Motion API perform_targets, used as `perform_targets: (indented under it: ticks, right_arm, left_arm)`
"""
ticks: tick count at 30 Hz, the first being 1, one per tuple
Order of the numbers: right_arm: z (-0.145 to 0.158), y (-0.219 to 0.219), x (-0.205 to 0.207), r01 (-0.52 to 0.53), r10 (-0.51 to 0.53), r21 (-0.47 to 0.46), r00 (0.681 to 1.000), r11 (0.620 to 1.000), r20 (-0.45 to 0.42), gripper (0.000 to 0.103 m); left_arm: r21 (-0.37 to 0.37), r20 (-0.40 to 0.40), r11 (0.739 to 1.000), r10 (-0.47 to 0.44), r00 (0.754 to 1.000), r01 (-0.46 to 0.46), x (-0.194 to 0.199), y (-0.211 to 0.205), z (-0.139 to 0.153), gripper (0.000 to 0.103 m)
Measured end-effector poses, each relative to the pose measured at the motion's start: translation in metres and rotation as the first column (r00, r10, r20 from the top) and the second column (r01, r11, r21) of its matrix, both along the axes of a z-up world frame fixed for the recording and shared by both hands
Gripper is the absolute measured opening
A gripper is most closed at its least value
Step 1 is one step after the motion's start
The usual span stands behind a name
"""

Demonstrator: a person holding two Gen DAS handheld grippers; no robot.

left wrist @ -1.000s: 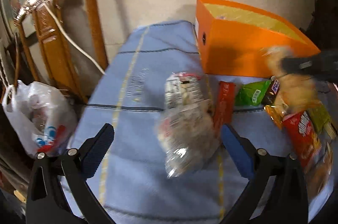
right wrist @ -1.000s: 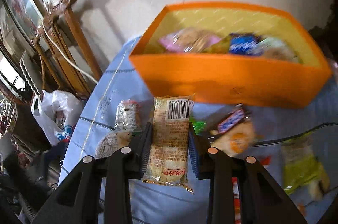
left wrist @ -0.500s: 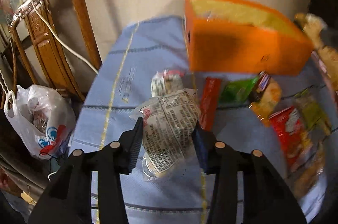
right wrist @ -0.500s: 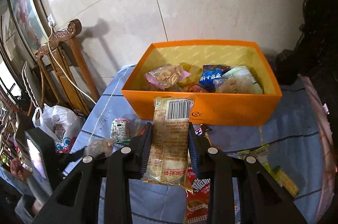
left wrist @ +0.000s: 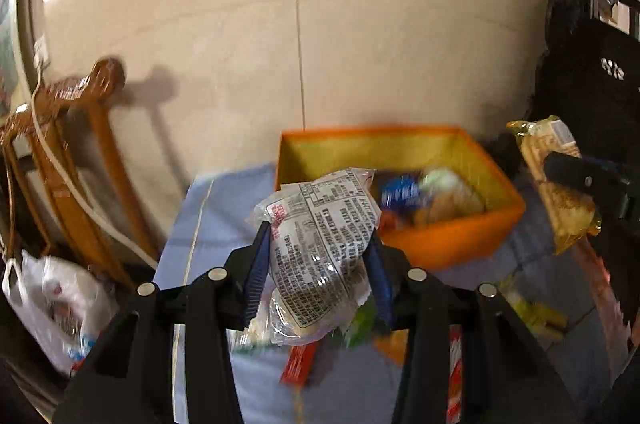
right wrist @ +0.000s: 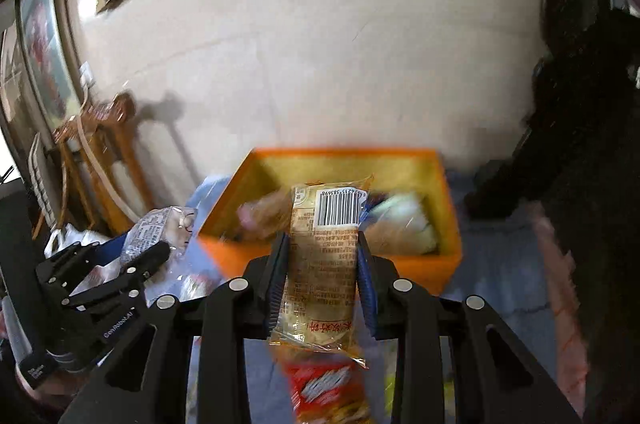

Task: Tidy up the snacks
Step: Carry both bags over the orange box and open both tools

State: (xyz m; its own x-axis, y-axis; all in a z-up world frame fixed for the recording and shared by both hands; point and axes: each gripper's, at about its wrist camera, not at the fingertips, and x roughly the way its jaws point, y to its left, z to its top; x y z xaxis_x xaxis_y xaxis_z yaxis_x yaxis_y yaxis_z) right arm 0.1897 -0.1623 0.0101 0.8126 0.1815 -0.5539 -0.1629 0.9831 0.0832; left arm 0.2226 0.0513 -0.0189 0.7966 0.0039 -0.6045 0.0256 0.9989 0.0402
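Left wrist view now shows the left gripper (left wrist: 318, 264) clamped on the clear printed snack packet (left wrist: 320, 248) and raised off the blue tablecloth (left wrist: 208, 224), where 1 second ago it hung open above that packet. The orange box (left wrist: 440, 248) has come into line just ahead. Right wrist view has the right gripper (right wrist: 320, 280) still clamped on the tan barcode packet (right wrist: 324, 264), carried higher toward the same box. With 2 packets airborne and facing the box, both look ready to drop in; a red packet (right wrist: 324, 388) and other snacks remain on the cloth.
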Motion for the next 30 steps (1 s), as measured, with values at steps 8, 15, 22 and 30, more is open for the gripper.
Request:
perform_targets:
  ticks: [8, 15, 22, 30]
  right_arm:
    - [0.011, -0.032, 0.082, 0.016, -0.016, 0.033, 1.000, 0.999, -0.005, 0.032]
    - [-0.010, -0.034, 0.122, 0.005, -0.002, 0.066, 0.999, 0.998, -0.044, 0.042]
    - [-0.025, -0.069, 0.099, -0.024, 0.024, 0.001, 0.998, 1.000, -0.065, 0.100]
    - [-0.146, -0.102, 0.019, -0.464, 0.314, -0.290, 0.842, 0.837, -0.439, 0.100]
  left_arm:
    - [-0.016, 0.013, 0.999, 0.041, 0.999, -0.040, 0.079, -0.011, 0.017, 0.044]
    - [-0.015, -0.006, 0.999, 0.049, 0.999, -0.049, 0.108, -0.010, 0.006, 0.054]
    - [-0.010, 0.028, 0.998, 0.061, 0.998, -0.061, 0.081, 0.015, -0.003, 0.099]
    - [0.259, -0.080, 0.966, 0.007, 0.997, 0.014, 0.008, 0.073, -0.051, 0.099]
